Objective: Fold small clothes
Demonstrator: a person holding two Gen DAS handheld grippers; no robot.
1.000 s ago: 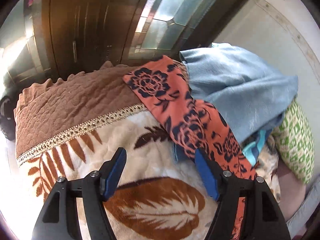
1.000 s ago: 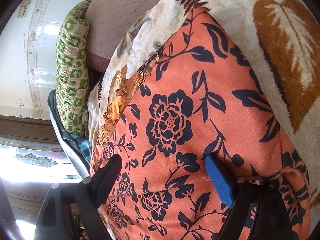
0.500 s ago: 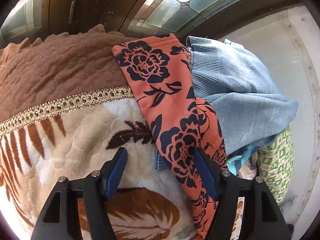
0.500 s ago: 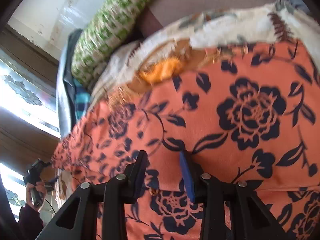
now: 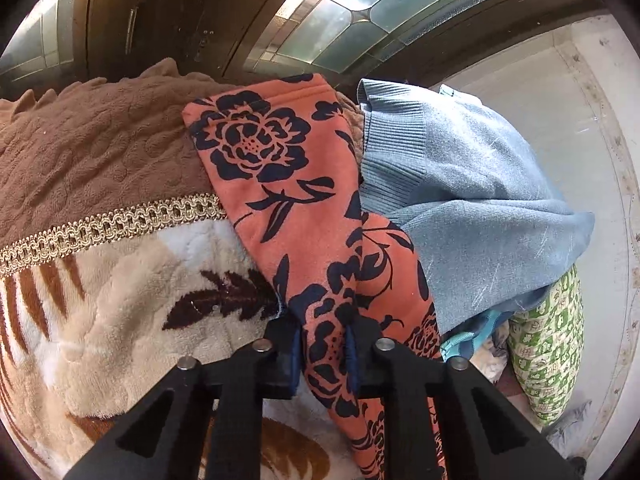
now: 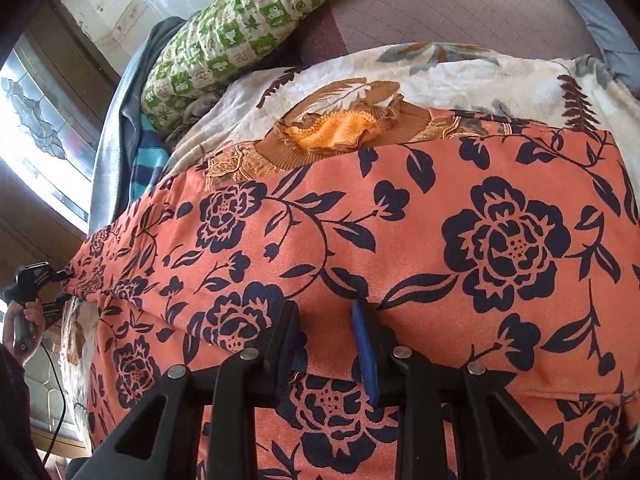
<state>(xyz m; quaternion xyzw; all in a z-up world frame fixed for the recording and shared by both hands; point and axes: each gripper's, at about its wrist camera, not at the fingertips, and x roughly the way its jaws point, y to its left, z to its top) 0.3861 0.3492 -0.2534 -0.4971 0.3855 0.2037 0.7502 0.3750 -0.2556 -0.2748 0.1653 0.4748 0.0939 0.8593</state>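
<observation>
the left wrist view shows the left gripper (image 5: 323, 354), whose jaws have just been closing, clamped on a narrow strip of the orange garment with a navy rose print (image 5: 280, 184), a soft, suede-like cloth running up across the cream plush blanket with brown leaves (image 5: 120, 320) to its brown quilted border (image 5: 88, 152) with gold braid. only this view shows the pale blue ribbed knit sweater (image 5: 472, 200) heaped against the garment's far side. the right wrist view shows the broad body of the same garment (image 6: 400, 248) spread over the blanket (image 6: 460, 68), the right gripper (image 6: 326, 344) pinching a raised fold of it, a frilled orange knit piece (image 6: 336, 132) at its upper edge, and a green-and-white checked quilted cushion (image 6: 240, 28) beyond.
</observation>
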